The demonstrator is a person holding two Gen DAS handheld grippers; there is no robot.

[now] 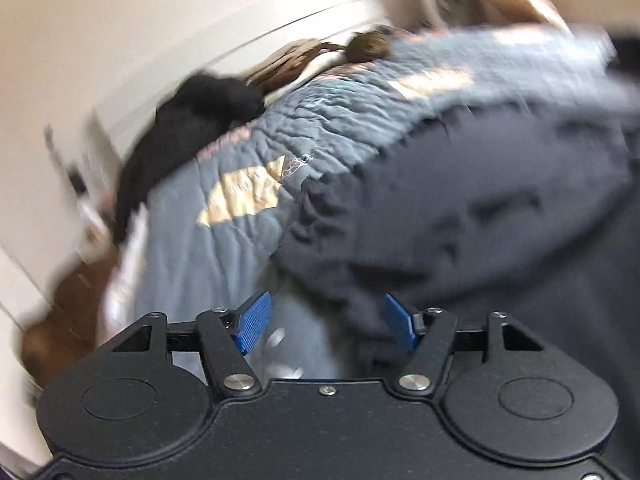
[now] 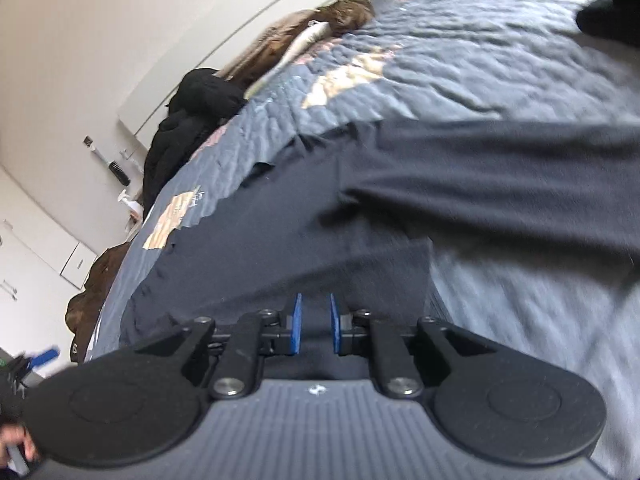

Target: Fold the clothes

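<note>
With the left gripper (image 1: 328,322) spread wide and the right gripper (image 2: 316,324) nearly closed over the navy garment (image 2: 360,208), holding nothing that shows, the cloth could bunch on the quilted bedspread (image 2: 460,52).

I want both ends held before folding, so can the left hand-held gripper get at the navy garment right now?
Probably yes. The left hand-held gripper is open, and the navy garment lies on the quilt just ahead of it, with nothing between them.

Soft, even daylight, no glare. Heavy motion blur smears the left wrist view; the right is sharper, blurred toward its right edge. Fisheye bending curves the walls, perhaps exaggerating tilt.
</note>
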